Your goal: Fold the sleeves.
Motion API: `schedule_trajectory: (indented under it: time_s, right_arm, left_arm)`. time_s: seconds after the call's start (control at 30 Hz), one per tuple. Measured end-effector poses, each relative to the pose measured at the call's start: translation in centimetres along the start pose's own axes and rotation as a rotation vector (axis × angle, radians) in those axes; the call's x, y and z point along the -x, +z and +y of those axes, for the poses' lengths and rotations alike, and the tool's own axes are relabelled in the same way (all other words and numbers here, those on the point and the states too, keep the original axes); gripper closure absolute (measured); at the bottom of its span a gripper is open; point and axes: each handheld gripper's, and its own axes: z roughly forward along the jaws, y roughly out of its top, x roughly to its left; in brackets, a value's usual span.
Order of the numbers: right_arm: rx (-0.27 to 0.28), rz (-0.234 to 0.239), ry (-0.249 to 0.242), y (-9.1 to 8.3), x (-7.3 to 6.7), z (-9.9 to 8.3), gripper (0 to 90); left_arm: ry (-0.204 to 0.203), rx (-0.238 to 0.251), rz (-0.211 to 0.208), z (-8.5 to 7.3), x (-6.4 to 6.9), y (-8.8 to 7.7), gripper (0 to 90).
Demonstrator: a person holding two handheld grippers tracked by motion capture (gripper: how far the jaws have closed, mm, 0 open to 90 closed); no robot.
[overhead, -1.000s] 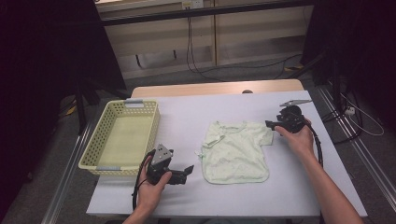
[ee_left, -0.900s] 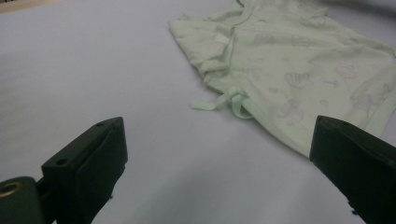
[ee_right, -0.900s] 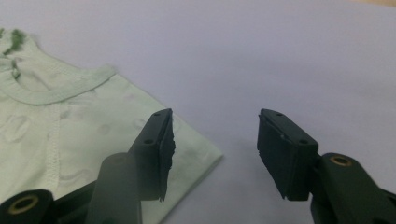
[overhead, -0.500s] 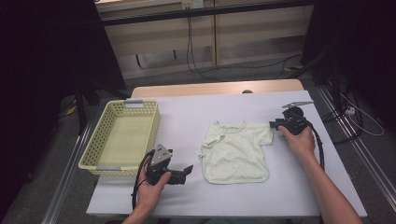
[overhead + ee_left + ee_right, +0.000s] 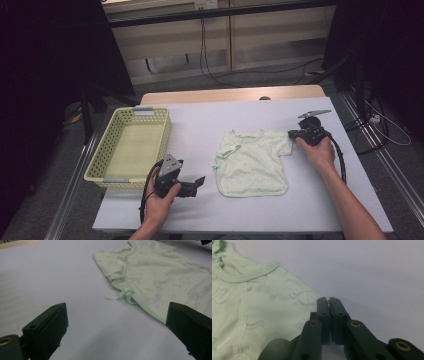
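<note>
A pale green baby shirt (image 5: 252, 160) lies flat on the white table (image 5: 200, 125), neck toward the far side. My right gripper (image 5: 291, 134) sits at the edge of its right sleeve. Its jaws have just been closing and now stand pressed together (image 5: 328, 301) with a thin sliver of the sleeve (image 5: 262, 302) between their tips. My left gripper (image 5: 200, 182) rests near the table's front edge, left of the shirt, and points at it. Its jaws stand wide apart (image 5: 116, 315) with nothing between them, short of the shirt's tie strings (image 5: 155, 272).
A cream plastic basket (image 5: 165, 135) stands at the table's left side with nothing in it. Cables trail from both grippers. Beyond the table are dark floor, wires and a wooden wall panel.
The right gripper's jaws have closed at the shirt's sleeve edge. Both hands and the shirt have stayed where they were.
</note>
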Motion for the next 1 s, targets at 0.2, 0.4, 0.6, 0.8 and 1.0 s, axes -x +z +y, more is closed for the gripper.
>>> schedule_trajectory:
  time_s: [0.2,0.4,0.6,0.8,1.0]
  right_arm:
    - [0.017,-0.022,0.016,0.0,-0.3,-0.1,89.6]
    - [0.022,-0.051,0.013,0.0,-0.5,-0.1,89.9]
    - [0.031,-0.056,0.015,-0.2,-0.4,0.0,90.0]
    - [0.066,-0.052,0.019,-1.0,-0.4,0.2,90.0]
    - [0.107,-0.034,0.021,-1.5,-0.6,0.6,90.0]
  left_arm:
    - [0.000,0.001,0.000,0.0,0.0,-0.1,4.5]
    - [0.006,-0.002,0.004,0.0,-0.1,-0.2,4.5]
    - [0.003,-0.007,0.003,0.0,0.0,-0.1,4.5]
    - [0.009,-0.011,0.001,0.0,0.0,-0.1,4.5]
    - [0.010,-0.010,0.000,0.0,0.0,0.0,4.5]
